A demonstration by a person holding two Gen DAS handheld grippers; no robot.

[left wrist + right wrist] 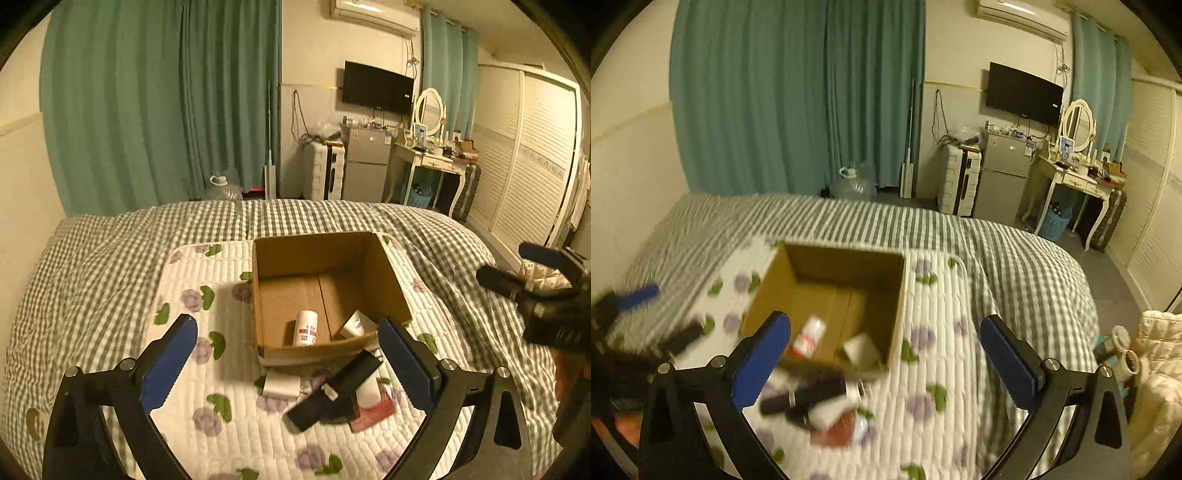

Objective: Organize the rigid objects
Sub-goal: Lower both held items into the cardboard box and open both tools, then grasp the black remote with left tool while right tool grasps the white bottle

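An open cardboard box (384,280) stands on a flowered white quilt on the bed; it also shows in the right wrist view (897,295). Inside lie a white bottle with red print (306,328) and a small white box (355,325). In front of the box lies a pile: a long black bar (334,391), a white block (280,384), a white cylinder (369,391) and a red flat pack (373,411). My left gripper (288,363) is open above the pile. My right gripper (886,356) is open and empty, above the box's near right corner.
A checked grey bedspread (110,258) covers the bed. The right gripper (535,273) shows at the right edge of the left view; the left gripper (628,314) at the left of the right view. Jars and a padded cloth (1145,350) sit right of the bed.
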